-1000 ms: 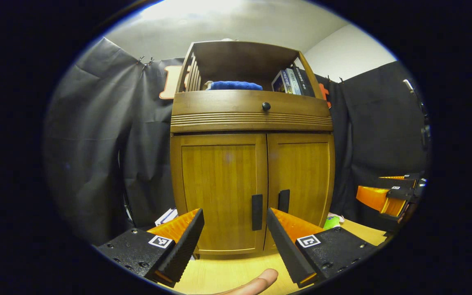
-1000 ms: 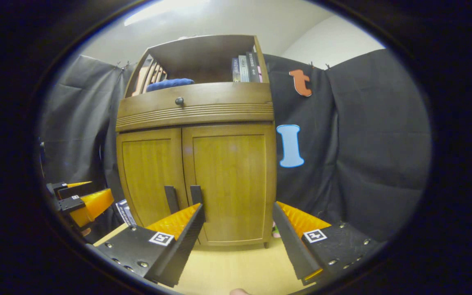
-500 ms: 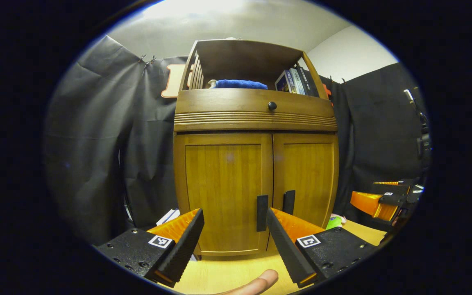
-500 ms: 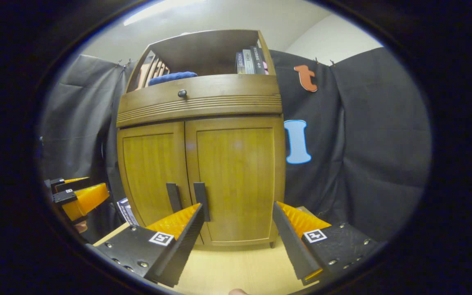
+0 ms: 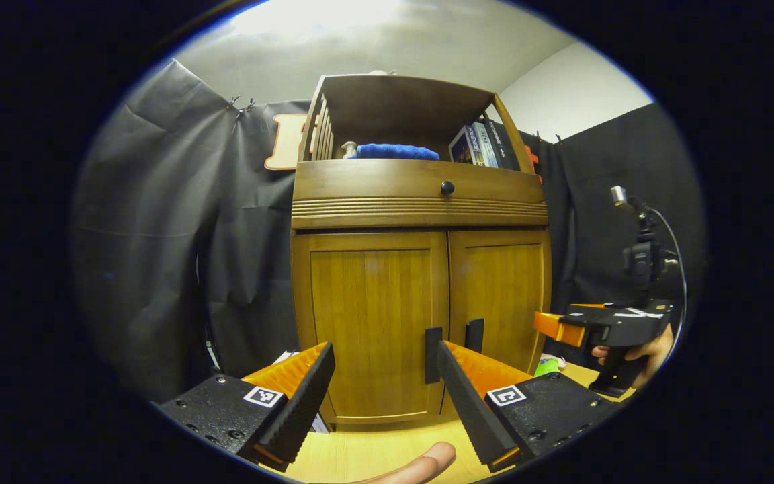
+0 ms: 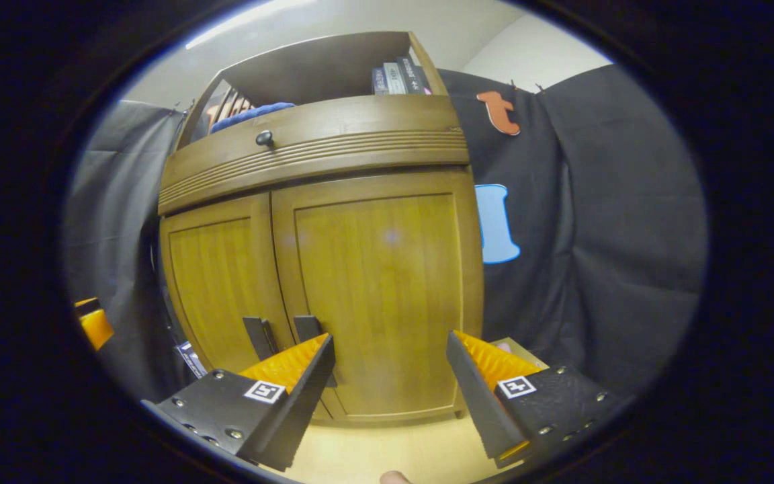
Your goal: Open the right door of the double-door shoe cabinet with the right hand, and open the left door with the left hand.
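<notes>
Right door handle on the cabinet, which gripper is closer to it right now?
Right. The right gripper hangs open just before the right door handle, slightly to its right. The left gripper faces the left door, farther back.

Black cloth hangs in folds as the booth's wall, under a pale ceiling lit brightly from above. A white room wall rises beyond it. The light wooden surface below may be a desk.
</notes>
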{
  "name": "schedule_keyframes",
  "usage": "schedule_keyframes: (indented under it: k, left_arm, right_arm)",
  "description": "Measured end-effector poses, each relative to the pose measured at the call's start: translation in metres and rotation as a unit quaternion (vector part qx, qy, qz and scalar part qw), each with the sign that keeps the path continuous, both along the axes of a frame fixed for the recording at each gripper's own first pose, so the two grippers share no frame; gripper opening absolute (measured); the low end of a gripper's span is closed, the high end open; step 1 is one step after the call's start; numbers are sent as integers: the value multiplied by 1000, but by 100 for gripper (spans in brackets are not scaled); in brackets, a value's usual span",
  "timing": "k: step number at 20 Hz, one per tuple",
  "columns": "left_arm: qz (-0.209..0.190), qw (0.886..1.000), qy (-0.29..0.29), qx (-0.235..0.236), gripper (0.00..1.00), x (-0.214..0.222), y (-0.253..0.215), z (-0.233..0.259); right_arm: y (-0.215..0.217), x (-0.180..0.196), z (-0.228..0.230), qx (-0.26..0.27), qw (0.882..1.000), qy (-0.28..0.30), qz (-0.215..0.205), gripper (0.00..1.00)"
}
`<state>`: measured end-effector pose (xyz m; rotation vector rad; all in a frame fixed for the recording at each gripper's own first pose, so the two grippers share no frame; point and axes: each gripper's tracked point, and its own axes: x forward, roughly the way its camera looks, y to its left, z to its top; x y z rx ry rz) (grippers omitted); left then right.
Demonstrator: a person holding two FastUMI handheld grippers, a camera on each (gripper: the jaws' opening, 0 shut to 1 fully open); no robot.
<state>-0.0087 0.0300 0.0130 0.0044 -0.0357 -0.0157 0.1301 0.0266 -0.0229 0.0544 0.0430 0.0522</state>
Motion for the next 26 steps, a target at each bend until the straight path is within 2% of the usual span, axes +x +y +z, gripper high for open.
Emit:
schedule_keyframes:
  k: [4,5,6,8,10,11,14,16,17,19,21,22,25,26]
  left_arm:
    - [14,1000,0,1,92,-1,7,2]
    - [15,1000,2,-1,92,-3,12,-1]
    - [15,1000,4,-3,92,-6,18,-3]
    - [13,1000,5,-9,92,-11,23,-5]
    - [13,1000,4,-13,92,-12,26,-5]
    - [12,1000,6,-14,92,-12,27,-7]
    - [6,1000,9,-13,93,-14,28,-9]
    - [5,1000,9,-12,92,-19,32,-9]
    - [4,1000,7,-11,92,-20,33,-9]
    - [8,1000,1,-8,92,-22,39,-8]
    - [14,1000,-2,-8,92,-23,44,-6]
    - [15,1000,-5,-9,92,-23,46,-5]
    - [11,1000,-8,-19,92,-21,44,-5]
    - [9,1000,-5,-20,92,-21,42,-6]
  right_arm:
    - [29,25,-13,-7,1000,2,29,100]
    - [42,30,-16,-15,999,1,45,96]
    - [53,34,-17,-26,998,0,60,99]
    - [77,42,-19,-33,996,-6,83,99]
    - [89,51,-25,-30,996,-1,79,96]
    - [93,57,-30,-28,997,7,75,99]
    - [105,73,-48,-23,996,29,80,100]
    - [109,77,-53,-19,996,35,83,92]
    - [109,80,-55,-23,996,34,79,84]
    - [109,83,-58,-29,997,30,68,80]
    - [112,79,-53,-5,997,35,71,41]
    - [114,89,-59,-7,997,32,70,31]
    - [113,93,-68,-47,996,41,65,33]
    - [112,92,-69,-43,996,41,62,35]
